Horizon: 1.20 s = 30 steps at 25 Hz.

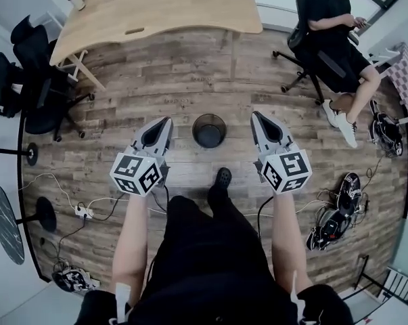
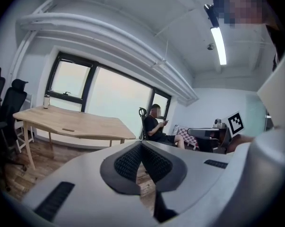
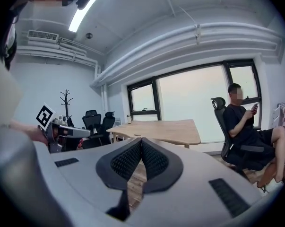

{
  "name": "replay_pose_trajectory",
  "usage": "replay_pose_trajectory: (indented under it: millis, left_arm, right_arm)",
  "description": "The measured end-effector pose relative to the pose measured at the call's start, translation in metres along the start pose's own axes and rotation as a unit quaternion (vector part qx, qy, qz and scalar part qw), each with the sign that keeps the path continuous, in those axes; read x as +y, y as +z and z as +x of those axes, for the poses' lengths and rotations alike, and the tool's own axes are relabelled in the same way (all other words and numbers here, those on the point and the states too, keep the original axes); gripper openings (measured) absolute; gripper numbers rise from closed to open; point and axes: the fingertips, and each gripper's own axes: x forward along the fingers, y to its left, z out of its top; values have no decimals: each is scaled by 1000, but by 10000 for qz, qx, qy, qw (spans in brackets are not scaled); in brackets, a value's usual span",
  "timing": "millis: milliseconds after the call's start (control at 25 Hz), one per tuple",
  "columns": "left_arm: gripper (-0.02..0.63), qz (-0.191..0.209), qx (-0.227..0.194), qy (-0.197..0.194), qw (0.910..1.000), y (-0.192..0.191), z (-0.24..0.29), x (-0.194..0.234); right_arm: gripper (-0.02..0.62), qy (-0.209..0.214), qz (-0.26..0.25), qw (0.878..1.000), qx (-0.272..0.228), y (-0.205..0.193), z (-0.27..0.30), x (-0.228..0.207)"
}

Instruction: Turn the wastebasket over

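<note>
A small black round wastebasket stands upright on the wooden floor, its opening facing up, straight ahead of my feet. My left gripper hangs to its left and my right gripper to its right, both above floor level and apart from it. Each gripper is shut with nothing between its jaws. In the left gripper view the left gripper shows its dark pads pressed together; in the right gripper view the right gripper looks the same. The wastebasket is hidden in both gripper views.
A light wooden desk stands at the back. Black office chairs are at the left. A person sits on a chair at the back right. Cables and a power strip lie on the floor left; more gear lies right.
</note>
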Motion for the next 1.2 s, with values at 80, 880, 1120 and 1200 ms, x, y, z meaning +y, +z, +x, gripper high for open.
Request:
replay_pose_trajectory:
  millis: [80,880,1120,1200]
  left_arm:
    - [15,-91,51,134,9999,-4,15,7]
    - [15,-524,1140,-307,9916,-148,135,95]
    - [15,-826,1481,-372,9848,-241,161,114]
    - [17,-789,1668,-384,9821,-278,169,123]
  right_arm:
    - [31,74,-2,9999,119,-6,14,-16]
    - [31,-198,542,9922,1105,-185,126,-78]
    - [31,-133,592,9861,1549,-281,146,-79]
    - [31,-135,596,9820,1787,-320,154,-80]
